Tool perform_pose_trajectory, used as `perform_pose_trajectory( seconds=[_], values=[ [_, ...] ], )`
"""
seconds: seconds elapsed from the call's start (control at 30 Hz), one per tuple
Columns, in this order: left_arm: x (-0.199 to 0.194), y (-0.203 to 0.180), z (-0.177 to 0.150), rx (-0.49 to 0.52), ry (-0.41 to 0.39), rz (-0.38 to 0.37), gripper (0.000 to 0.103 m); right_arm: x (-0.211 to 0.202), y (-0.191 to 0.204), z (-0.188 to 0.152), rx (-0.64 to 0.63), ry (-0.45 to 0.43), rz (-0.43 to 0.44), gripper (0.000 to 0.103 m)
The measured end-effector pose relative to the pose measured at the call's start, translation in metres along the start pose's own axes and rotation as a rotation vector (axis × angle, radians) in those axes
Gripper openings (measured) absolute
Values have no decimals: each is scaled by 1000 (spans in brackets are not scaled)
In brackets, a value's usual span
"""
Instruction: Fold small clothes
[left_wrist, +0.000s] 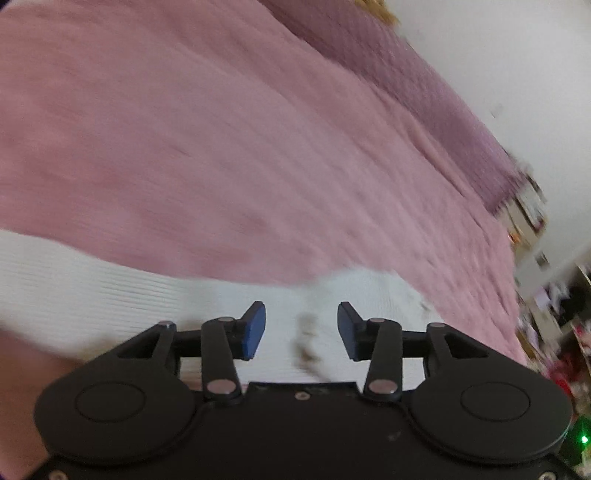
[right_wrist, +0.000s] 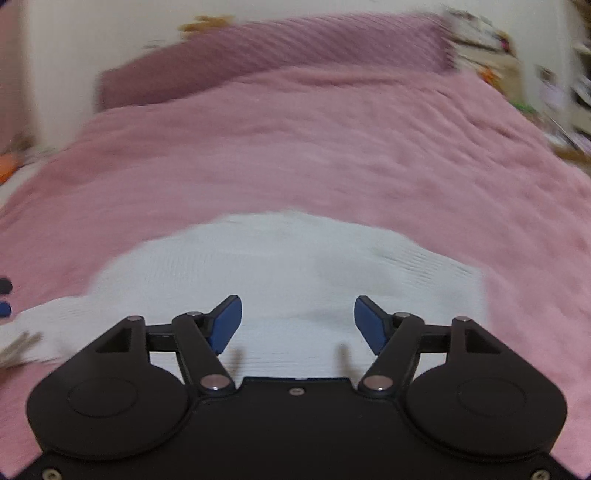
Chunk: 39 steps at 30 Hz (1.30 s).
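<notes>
White ribbed fabric, a small garment (right_wrist: 280, 280), is seen spread flat on a pink bedspread (right_wrist: 332, 147), and most of its outline is taken in by the right wrist view: a rounded far edge, a straight edge at the right, and a narrower part running off toward the left border, where a brownish mark is smeared by blur. In the left wrist view the same garment (left_wrist: 110, 295) is shown only as a pale band just ahead of the tool, with a blurred brown-grey mark on it between the fingers.

Both tools are held above the cloth, pointed downward at it. The left gripper (left_wrist: 301, 330) is released: its blue pads (left_wrist: 255, 328) are parted, nothing is clamped between them, and only the white fabric lying below is seen through the gap. The right gripper (right_wrist: 297, 325) is likewise released, its blue pads (right_wrist: 227, 325) set wide apart with the garment visible beneath and not pinched.

A darker mauve pillow (right_wrist: 258, 55) is laid across the head of the bed against a pale wall (right_wrist: 74, 44). Cluttered shelving at the right margin of both views is too blurred to be identified.
</notes>
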<state>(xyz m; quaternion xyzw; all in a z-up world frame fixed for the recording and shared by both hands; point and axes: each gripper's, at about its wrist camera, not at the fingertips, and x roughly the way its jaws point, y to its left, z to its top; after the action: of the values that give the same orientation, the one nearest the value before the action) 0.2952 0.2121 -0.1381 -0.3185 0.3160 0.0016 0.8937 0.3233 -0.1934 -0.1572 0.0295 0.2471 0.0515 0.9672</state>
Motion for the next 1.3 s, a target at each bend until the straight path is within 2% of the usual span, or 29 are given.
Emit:
perform_pose_trajectory(
  seconds=[0.1, 0.2, 0.27, 0.33, 0.5, 0.63, 1.07, 1.17, 1.2, 1.23, 1.27, 1.3],
  values=[
    [-50, 44, 4, -49, -74, 129, 47, 6, 51, -2, -75, -4, 104, 69],
    [-85, 92, 3, -151, -123, 244, 48, 22, 94, -8, -112, 24, 143, 68],
    [-99, 118, 1, -221, -137, 299, 47, 35, 115, -12, -123, 55, 148, 62],
    [-106, 139, -2, -273, -152, 327, 47, 44, 129, -14, -134, 82, 147, 50],
    [-114, 175, -5, -354, -197, 341, 48, 57, 148, -21, -150, 112, 125, 41],
    [-110, 193, -2, -379, -182, 375, 48, 60, 153, -26, -150, 131, 112, 40],
    [-96, 202, 5, -370, -248, 439, 48, 66, 152, -31, -152, 130, 114, 40],
    [-94, 200, 7, -358, -274, 417, 42, 67, 153, -32, -155, 130, 111, 40],
    [-94, 199, 7, -354, -278, 406, 33, 68, 153, -32, -157, 130, 110, 40],
    [-94, 200, 7, -348, -277, 394, 14, 68, 154, -32, -158, 129, 109, 40],
    [-93, 200, 7, -343, -275, 380, 8, 68, 154, -32, -158, 129, 109, 40],
    [-94, 199, 7, -340, -274, 378, 6, 68, 154, -33, -161, 128, 108, 41]
  ],
)
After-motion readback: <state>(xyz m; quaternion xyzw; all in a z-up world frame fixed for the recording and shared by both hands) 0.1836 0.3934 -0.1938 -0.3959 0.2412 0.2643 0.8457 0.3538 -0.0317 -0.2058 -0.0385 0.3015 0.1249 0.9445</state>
